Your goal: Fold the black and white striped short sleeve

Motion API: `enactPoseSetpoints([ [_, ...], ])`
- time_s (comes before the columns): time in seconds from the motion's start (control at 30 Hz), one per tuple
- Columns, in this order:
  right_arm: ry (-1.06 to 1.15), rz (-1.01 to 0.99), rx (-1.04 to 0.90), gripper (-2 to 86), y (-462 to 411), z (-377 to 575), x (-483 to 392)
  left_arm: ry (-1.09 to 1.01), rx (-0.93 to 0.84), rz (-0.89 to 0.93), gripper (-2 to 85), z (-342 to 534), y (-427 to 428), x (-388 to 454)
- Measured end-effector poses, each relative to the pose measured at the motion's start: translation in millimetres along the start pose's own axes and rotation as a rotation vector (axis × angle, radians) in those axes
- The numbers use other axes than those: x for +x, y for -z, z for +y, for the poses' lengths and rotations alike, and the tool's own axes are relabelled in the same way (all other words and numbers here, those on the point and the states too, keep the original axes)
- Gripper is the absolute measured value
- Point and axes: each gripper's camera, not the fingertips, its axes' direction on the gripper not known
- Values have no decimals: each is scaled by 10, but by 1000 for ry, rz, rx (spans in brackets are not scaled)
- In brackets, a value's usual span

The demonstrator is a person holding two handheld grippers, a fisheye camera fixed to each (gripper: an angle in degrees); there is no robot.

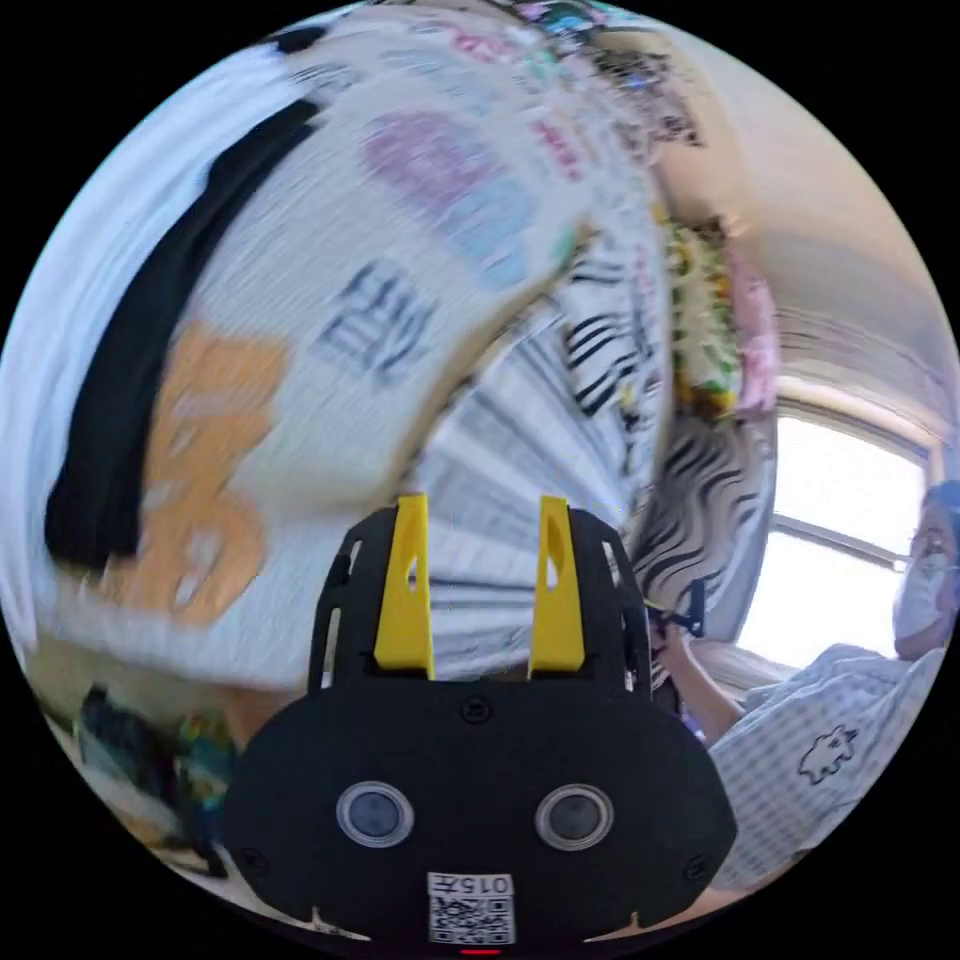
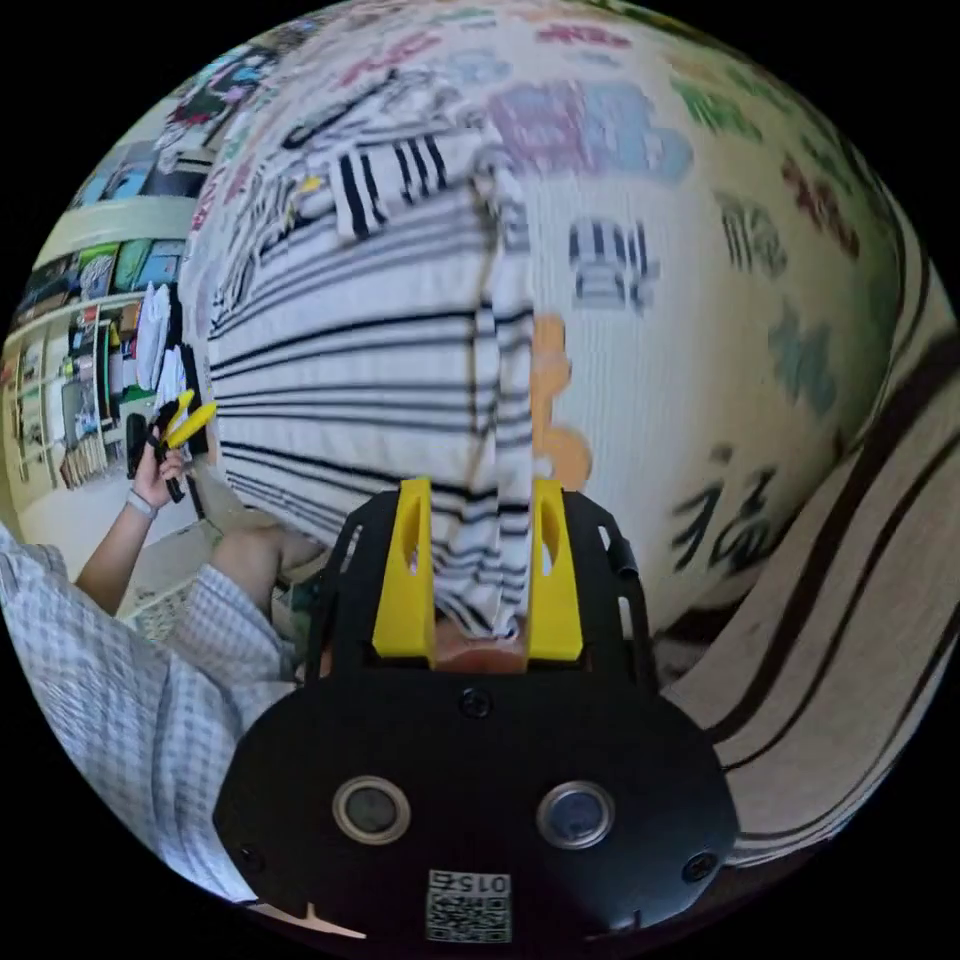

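Observation:
The black and white striped short sleeve shirt [image 2: 350, 370] lies spread on a printed sheet [image 2: 700, 330], with one side folded over into a narrow strip [image 2: 495, 450]. The end of that strip runs between the yellow jaws of my right gripper [image 2: 480, 575], which stand apart. My left gripper [image 1: 485, 585] is open with nothing between its jaws, and the blurred striped shirt [image 1: 530, 450] lies beyond it. In the right gripper view the left gripper [image 2: 180, 420] is held up in a hand, off the shirt's far edge.
A person in a checked garment [image 1: 800, 730] stands beside the surface, with a bright window [image 1: 850, 540] behind. More patterned clothes [image 1: 710, 330] are heaped past the shirt. A dark-striped fabric [image 2: 840, 640] lies at the right. Shelves [image 2: 80, 380] line the wall.

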Motion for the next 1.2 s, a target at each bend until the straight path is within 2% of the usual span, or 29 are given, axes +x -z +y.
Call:
enactPoseSetpoints([
  [0.07,-33,-32,-85,154,-252,161,111,7,-33,-39,95,225,-200,-81],
  [0.2,-8,105,-167,49,-424,133,107,-93,-104,-199,84,236,-721,280],
  [0.3,48,137,-213,11,-387,122,132,-192,-188,-288,82,116,-1095,529],
  [0.4,15,100,-205,-1,-272,251,304,-194,-314,-420,23,-46,-1443,613],
  [0.5,-48,59,-173,1,-158,415,489,-168,-371,-403,26,-146,-1671,595],
  [0.6,-59,30,-95,22,85,614,594,-146,-388,-348,75,-131,-1738,680],
  [0.7,11,77,71,77,576,677,487,-233,-271,-302,89,-199,-1723,1211],
  [0.83,233,124,323,116,1066,231,9,-492,-191,-247,100,-683,-2410,2263],
  [0.97,455,168,375,149,1037,-427,-524,-574,-111,-116,119,-1139,-3168,2927],
  [1.03,505,254,308,158,844,-780,-674,-520,-67,-112,133,-1432,-3629,3171],
  [1.07,516,263,287,155,808,-830,-679,-498,-50,-113,135,-1496,-3726,3198],
  [1.13,523,377,330,82,850,-804,-613,-415,3,-38,125,-1717,-4021,3242],
  [1.2,519,344,355,21,1013,-725,-459,-382,36,-28,99,-1818,-4175,3254],
])
